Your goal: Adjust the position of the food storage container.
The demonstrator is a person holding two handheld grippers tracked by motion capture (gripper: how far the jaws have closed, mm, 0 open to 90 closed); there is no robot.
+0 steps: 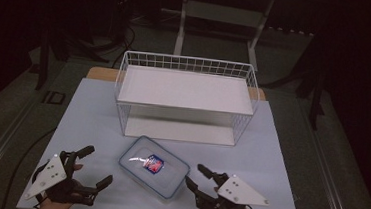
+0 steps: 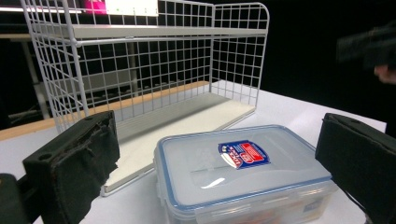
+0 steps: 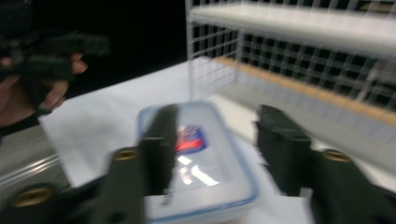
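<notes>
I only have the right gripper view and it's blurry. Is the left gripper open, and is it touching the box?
Observer: Left gripper is open, jaws spread wide, in the high view. It sits left of the lidded plastic box, apart from it.
Operator: And mine, clear of the box too?
Observer: Yes. From above, the right gripper is open, just off the box's right edge, with a gap between them.
Operator: Is the lid on properly?
Observer: The left gripper view shows the blue-rimmed lid lying flat on the box, label up.
Operator: Anything on the wire rack?
Observer: From above, both shelves of the wire rack look bare.
</notes>
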